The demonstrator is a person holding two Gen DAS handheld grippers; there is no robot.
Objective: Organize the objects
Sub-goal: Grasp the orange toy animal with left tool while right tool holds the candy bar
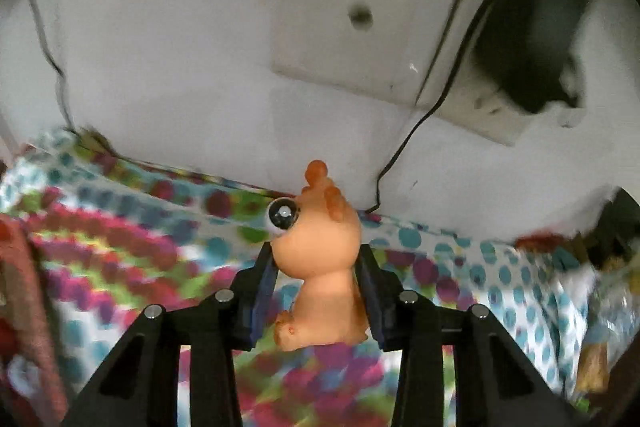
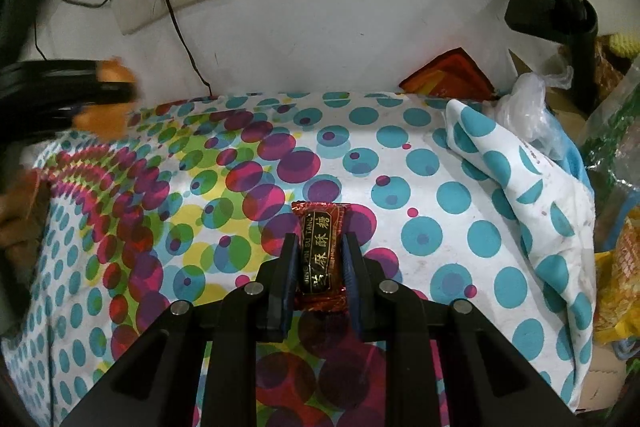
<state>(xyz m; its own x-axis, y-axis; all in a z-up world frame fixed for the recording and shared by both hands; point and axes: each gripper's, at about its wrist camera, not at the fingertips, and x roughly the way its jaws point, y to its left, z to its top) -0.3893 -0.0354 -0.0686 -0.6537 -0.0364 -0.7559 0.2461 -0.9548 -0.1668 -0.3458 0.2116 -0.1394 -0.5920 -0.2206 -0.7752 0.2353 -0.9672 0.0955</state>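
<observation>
Toy figure: an orange big-eyed animal figurine point(image 1: 316, 259) sits upright between the pads of the left gripper point(image 1: 316, 267), lifted clear of the spotted cloth point(image 1: 120, 227); both pads press its sides.
Candy: a red wrapped sweet with gold lettering point(image 2: 320, 255) is clamped lengthwise in the right gripper point(image 2: 320, 263), low over the cloth.
Slip risk: the figurine's rounded head and narrow body give the pads little flat surface, so a quick swing could twist it loose, by my reading.
Wrapper risk: the foil may slide or crumple if squeezed harder.
Cable: a thin black cord point(image 1: 416, 131) hangs down the wall point(image 1: 180, 87) just behind the figurine and could snag it.
Edges: the cloth ends at the wall behind; a folded corner point(image 2: 520, 187) and cluttered bags point(image 2: 616, 259) crowd the right side.
Open room: the middle of the cloth is free.
</observation>
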